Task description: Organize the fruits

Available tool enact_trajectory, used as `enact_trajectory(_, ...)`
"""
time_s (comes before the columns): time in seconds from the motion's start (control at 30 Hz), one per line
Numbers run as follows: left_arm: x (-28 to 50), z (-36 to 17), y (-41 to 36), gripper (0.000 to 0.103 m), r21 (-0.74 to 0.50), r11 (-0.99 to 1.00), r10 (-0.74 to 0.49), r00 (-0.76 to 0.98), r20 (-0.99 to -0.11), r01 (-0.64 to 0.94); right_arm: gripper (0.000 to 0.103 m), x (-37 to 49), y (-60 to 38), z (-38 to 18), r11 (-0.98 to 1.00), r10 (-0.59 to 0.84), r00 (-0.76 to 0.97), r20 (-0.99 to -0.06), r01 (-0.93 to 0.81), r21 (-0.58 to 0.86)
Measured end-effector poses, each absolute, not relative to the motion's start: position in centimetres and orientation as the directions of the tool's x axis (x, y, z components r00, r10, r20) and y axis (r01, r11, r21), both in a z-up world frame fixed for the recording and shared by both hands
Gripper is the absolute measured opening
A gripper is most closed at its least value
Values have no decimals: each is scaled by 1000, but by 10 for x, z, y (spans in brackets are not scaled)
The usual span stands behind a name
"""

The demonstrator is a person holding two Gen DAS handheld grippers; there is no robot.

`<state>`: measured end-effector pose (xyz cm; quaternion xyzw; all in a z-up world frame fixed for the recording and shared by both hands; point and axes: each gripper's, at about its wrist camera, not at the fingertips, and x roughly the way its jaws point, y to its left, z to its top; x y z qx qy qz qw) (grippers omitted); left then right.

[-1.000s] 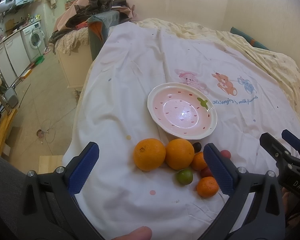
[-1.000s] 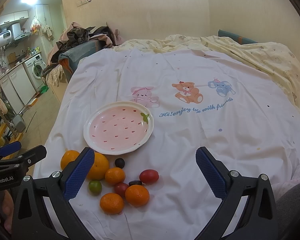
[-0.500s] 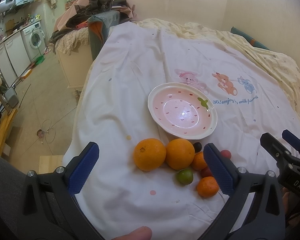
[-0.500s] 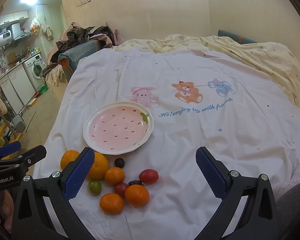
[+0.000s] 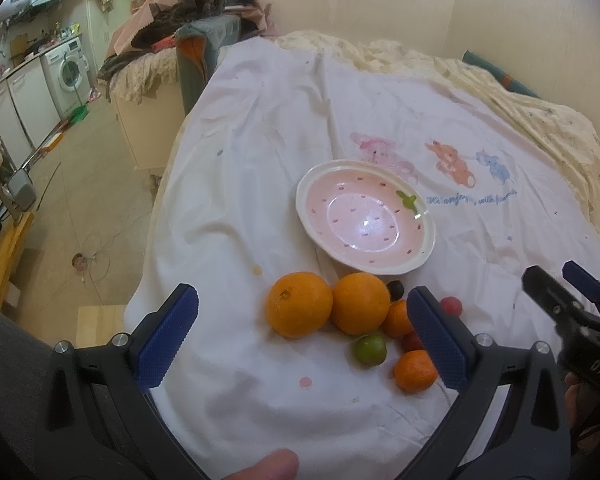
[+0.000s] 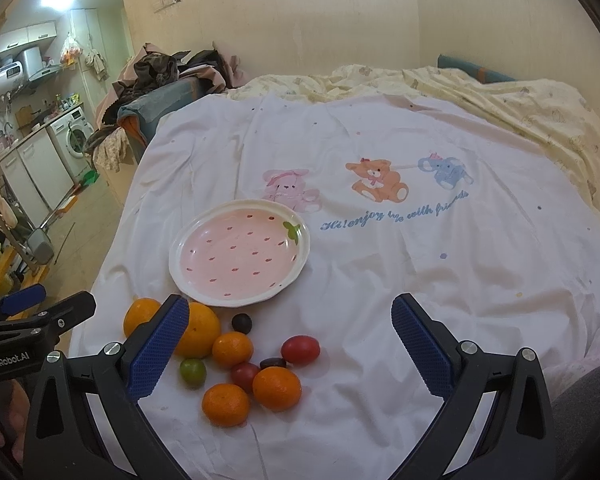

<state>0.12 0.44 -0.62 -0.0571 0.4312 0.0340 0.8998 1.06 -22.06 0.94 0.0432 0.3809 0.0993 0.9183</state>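
Both tongs hang released above the near edge of a bed, with nothing between their blue pads. The left tongs point(image 5: 302, 334) are spread wide over the near-left part of the fruit pile; the right tongs point(image 6: 290, 344) are spread wide too, just right of the pile.

The fruits lie in a loose cluster on the white sheet point(image 6: 380, 280), just near of a pink strawberry-pattern plate point(image 6: 240, 254) that holds nothing. At the left of the cluster two large oranges point(image 5: 299, 305) point(image 5: 360, 303) sit touching side by side, close to the plate's near rim. Right of them is a small mandarin point(image 6: 232, 349), with a dark plum-like fruit point(image 6: 242, 323) just beyond it toward the plate. A small green fruit point(image 6: 192, 372) lies near of the oranges. Farther right sit a red oval tomato point(image 6: 300, 350), a darker red one point(image 6: 245, 374) and a small dark fruit point(image 6: 273, 363) between them. Nearest of all are two more mandarins point(image 6: 225, 405) point(image 6: 277, 388), close together.

The sheet carries a printed rabbit, bear and elephant with blue lettering, far right of the plate. A yellow patterned blanket point(image 6: 520, 108) lies crumpled along the far side of the bed.
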Motion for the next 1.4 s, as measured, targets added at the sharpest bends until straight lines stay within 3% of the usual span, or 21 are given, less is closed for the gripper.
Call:
enact_trajectory(0.27,45,-53,19,101,-59,988,-11,320,-947,-141,103,19,-240,-4,975,202,634,-746,-58,215)
enact_trajectory(0.37,64,-72,17,93,-104,987,-76,216,-974,-124,103,21,-243,-9,974,204,615,-761,-46,224)
enact_trajectory(0.53,91,-95,-6,80,-62,998,-65,103,-993,23,103,23,-244,-16,973,209,591,-779,-44,227)
enact_trajectory(0.67,102,-98,-13,78,-4,997,-12,101,-995,74,103,24,-242,-18,974,209,579,-788,-47,223)
enact_trajectory(0.87,105,-102,-9,66,-101,993,-106,78,-991,61,103,28,-244,-21,975,200,571,-796,-34,221)
enact_trajectory(1.1,103,-104,2,65,-157,987,-158,82,-984,16,103,31,-249,-27,973,197,553,-810,-11,229)
enact_trajectory(1.17,101,-102,6,54,-141,990,-142,97,-985,16,103,31,-251,-29,969,212,544,-812,-11,246)
enact_trajectory(1.4,89,-83,14,49,-138,990,-139,149,-979,17,103,44,-260,-41,931,329,434,-839,0,365)
